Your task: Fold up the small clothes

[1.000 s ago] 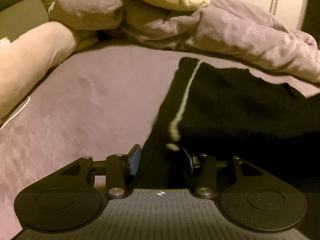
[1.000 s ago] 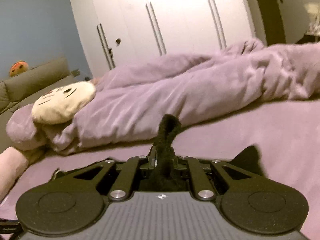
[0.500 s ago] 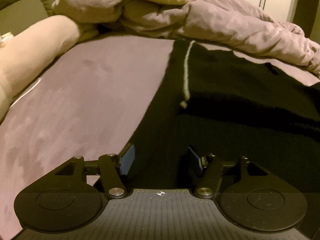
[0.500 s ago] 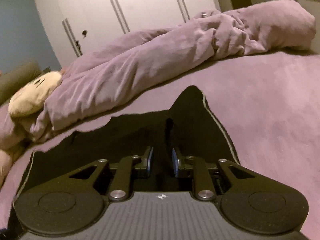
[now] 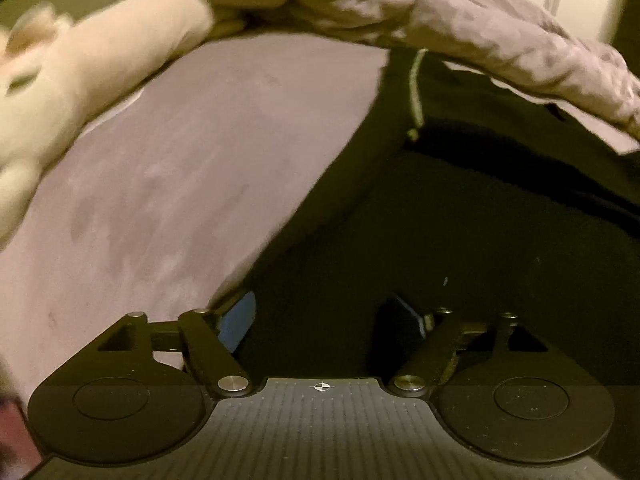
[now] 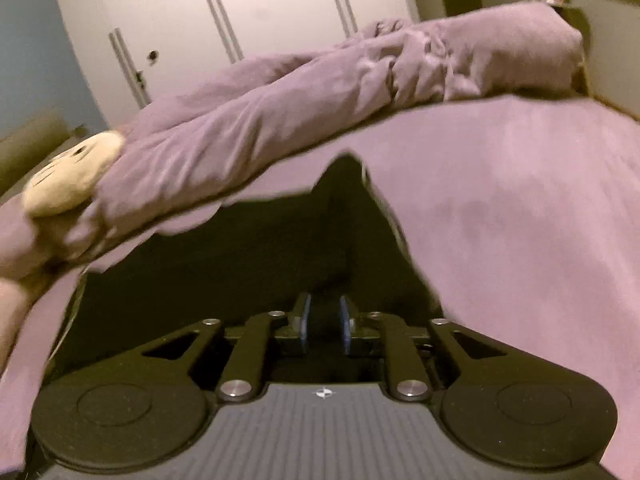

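A black fabric garment with a pale drawstring cord [image 5: 460,220] lies spread on a mauve bed sheet [image 5: 168,184], its far edge just beside a rumpled mauve duvet [image 6: 320,100] bunched along the back of the bed. A cream round plush toy with a stitched face [image 6: 72,178] rests against the duvet, a pale pink plush bolster [image 5: 80,68] lies at the sheet's left edge, and white wardrobe doors with long bar handles [image 6: 260,12] stand behind.

The left gripper [image 5: 324,320] points down at the garment's near left edge. Its jaws have just been opening and now stand spread wide, with black cloth below them but nothing pinched. The right gripper [image 6: 324,324] sits low over the garment's other side, where a pointed flap of cloth [image 6: 348,184] rises ahead of it. Its jaws have also just been opening; the blue pads are a narrow gap apart, and whether they still press a fold of the dark cloth between them cannot be told.

The step in hand looks like the release after laying the garment flat, so folding proper seems barely begun. The next move likely calls for choosing one edge, closing both grippers on it at matching points, and carrying it over evenly so the cloth does not bunch or drag across the sheet.
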`<state>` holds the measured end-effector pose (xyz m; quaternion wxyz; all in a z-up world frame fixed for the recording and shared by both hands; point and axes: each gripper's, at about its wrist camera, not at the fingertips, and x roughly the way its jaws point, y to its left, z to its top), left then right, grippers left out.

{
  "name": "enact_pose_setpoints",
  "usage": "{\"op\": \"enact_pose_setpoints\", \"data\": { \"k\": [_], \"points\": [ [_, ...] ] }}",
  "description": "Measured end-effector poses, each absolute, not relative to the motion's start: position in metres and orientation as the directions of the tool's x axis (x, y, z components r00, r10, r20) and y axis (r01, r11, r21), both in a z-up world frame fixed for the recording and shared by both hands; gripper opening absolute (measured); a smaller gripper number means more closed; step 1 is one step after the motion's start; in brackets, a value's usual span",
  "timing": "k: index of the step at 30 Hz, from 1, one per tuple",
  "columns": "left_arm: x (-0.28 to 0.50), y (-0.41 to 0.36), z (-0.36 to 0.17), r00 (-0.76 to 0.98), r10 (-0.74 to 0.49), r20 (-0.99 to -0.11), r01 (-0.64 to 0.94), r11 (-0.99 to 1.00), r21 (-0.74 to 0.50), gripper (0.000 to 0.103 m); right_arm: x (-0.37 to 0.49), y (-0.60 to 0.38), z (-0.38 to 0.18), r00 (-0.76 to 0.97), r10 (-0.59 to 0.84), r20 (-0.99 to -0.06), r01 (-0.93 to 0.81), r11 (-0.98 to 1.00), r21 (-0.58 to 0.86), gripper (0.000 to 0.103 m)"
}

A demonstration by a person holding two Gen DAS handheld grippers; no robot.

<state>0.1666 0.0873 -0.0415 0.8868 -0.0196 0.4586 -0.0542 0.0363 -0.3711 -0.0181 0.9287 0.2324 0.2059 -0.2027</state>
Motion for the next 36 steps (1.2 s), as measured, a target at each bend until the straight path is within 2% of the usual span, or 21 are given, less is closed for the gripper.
{"op": "enact_pose_setpoints", "data": {
  "k": [4,7,9,12,20,26,29,33,35,36],
  "points": [
    [0.142,0.112,-0.045,0.550,-0.153,-0.821,0.000,0.983,-0.183,0.086,-0.052,-0.344,-0.049,0.815,-0.253,-0.521,0.484,0.792,0.373,0.036],
    [0.127,0.121,-0.045,0.541,-0.158,-0.826,0.012,0.983,-0.181,0.086,-0.096,-0.339,-0.070,0.793,-0.232,-0.563,0.518,0.744,0.423,0.041],
    [0.119,0.122,-0.043,0.535,-0.151,-0.831,0.034,0.987,-0.157,0.086,-0.113,-0.338,-0.078,0.756,-0.247,-0.606,0.552,0.739,0.387,0.041],
    [0.112,0.123,-0.042,0.533,-0.146,-0.833,0.032,0.988,-0.153,0.086,-0.129,-0.337,-0.077,0.748,-0.283,-0.600,0.562,0.751,0.346,0.041],
    [0.101,0.136,-0.040,0.507,-0.176,-0.844,-0.013,0.977,-0.211,0.086,-0.141,-0.347,-0.074,0.749,-0.302,-0.590,0.590,0.709,0.386,0.043],
    [0.103,0.142,-0.041,0.504,-0.202,-0.840,-0.014,0.970,-0.241,0.086,-0.144,-0.357,-0.075,0.750,-0.313,-0.583,0.595,0.705,0.386,0.051],
    [0.107,0.146,-0.039,0.516,-0.195,-0.834,0.001,0.974,-0.226,0.088,-0.143,-0.365,-0.084,0.749,-0.272,-0.604,0.584,0.701,0.409,0.051],
    [0.116,0.160,-0.038,0.529,-0.161,-0.833,-0.014,0.980,-0.198,0.095,-0.139,-0.375,-0.102,0.755,-0.181,-0.631,0.555,0.688,0.467,0.051],
    [0.122,0.167,-0.041,0.514,-0.186,-0.837,-0.015,0.974,-0.226,0.095,-0.137,-0.378,-0.110,0.763,-0.152,-0.628,0.541,0.681,0.493,0.056],
    [0.124,0.169,-0.042,0.504,-0.195,-0.841,-0.018,0.972,-0.236,0.095,-0.137,-0.378,-0.112,0.770,-0.143,-0.623,0.534,0.679,0.504,0.061]
  ]
}}
